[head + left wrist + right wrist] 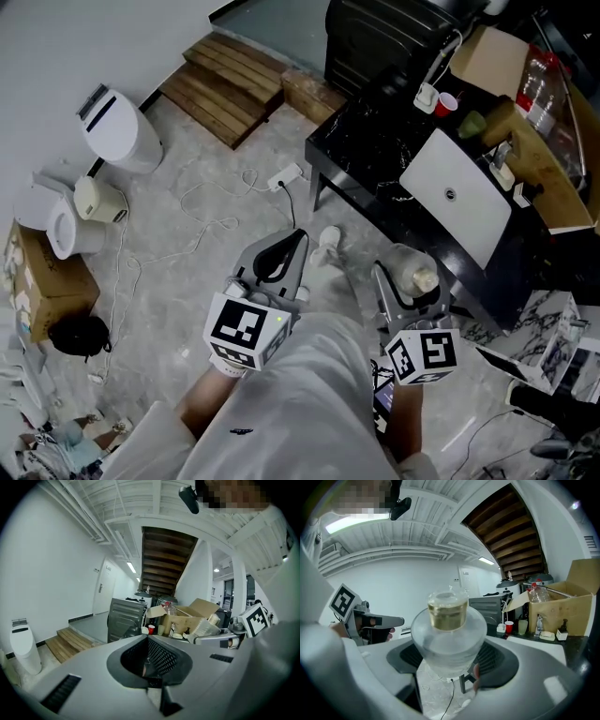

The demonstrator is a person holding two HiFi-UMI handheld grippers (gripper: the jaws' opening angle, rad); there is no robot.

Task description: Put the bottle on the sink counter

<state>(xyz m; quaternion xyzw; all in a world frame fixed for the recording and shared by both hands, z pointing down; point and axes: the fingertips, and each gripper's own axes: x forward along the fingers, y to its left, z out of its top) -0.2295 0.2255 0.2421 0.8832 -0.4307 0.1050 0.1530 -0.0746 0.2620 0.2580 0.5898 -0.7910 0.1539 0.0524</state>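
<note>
Right gripper view: rounded clear-glass bottle (449,637), gold-collared, within grey hand-held gripper (450,667).

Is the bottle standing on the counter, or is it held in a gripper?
Held. The right gripper is shut on the bottle: its jaws press both sides of the clear body, in the air, off the black counter.
</note>
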